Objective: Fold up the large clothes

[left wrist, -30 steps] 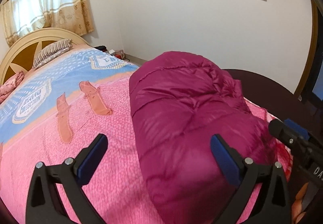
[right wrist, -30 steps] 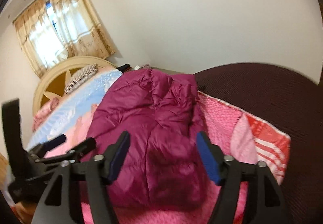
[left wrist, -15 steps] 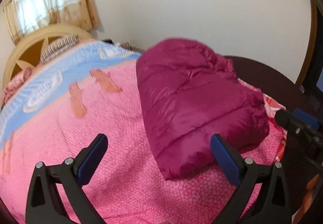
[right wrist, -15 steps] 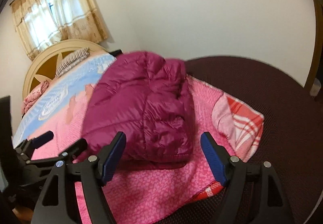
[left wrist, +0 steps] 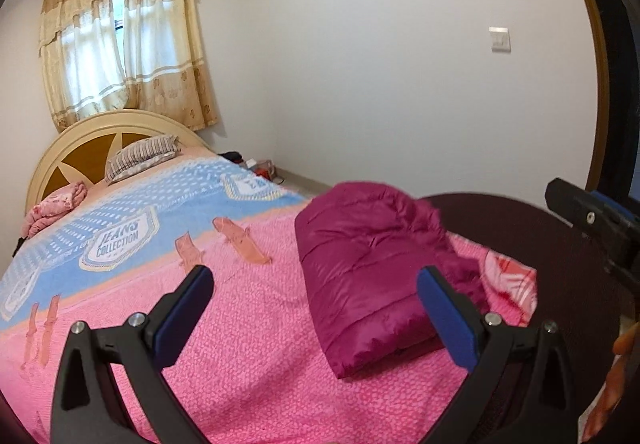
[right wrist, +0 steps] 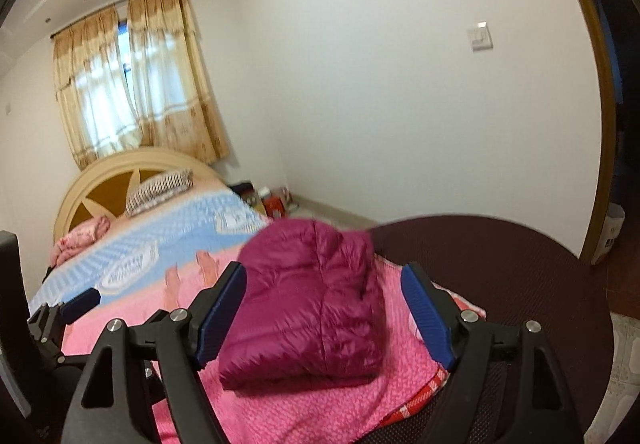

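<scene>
A home bedroom: bed (left wrist: pixel 248 304) with headboard (left wrist: pixel 92 139), pillow (left wrist: pixel 140 157), curtained window (left wrist: pixel 120 43).

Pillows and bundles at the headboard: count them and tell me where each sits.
2. A striped grey pillow leans against the cream wooden headboard; a crumpled pink floral bundle lies left of it at the bed's edge. More may be hidden.
</scene>
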The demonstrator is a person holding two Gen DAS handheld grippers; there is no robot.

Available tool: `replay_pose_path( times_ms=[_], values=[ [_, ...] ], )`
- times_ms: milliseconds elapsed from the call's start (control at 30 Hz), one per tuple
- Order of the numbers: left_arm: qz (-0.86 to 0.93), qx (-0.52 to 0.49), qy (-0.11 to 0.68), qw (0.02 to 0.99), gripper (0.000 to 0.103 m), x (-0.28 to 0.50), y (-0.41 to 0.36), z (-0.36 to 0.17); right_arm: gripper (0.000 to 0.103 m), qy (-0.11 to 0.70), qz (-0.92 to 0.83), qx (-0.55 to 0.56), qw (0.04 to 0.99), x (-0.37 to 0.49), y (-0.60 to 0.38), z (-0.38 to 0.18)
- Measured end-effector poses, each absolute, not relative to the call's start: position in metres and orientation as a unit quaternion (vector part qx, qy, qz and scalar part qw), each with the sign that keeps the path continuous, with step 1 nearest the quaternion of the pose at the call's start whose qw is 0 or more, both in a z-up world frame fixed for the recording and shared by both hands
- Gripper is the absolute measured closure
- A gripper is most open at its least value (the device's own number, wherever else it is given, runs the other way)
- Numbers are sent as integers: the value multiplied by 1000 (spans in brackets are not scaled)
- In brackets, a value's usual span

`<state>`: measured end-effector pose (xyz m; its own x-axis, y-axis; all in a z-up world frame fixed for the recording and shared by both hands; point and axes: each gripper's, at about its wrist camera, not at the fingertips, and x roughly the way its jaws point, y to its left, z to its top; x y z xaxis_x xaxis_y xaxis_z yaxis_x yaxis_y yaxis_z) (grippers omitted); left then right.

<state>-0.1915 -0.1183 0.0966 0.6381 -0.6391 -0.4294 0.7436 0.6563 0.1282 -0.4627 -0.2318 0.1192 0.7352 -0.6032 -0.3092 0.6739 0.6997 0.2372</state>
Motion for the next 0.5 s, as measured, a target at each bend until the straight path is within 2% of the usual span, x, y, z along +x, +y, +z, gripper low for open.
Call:
replay_pose_path(
  times_ms=[200,500],
  values=[
    [-386,129,164,899,0,-190,-112,100,19,80,-357,135,921,-466,-215,131],
    [-385,119,172,899,0,-185,-111,95,18,94,-352,152,919,-463,-224,125]
  ],
)
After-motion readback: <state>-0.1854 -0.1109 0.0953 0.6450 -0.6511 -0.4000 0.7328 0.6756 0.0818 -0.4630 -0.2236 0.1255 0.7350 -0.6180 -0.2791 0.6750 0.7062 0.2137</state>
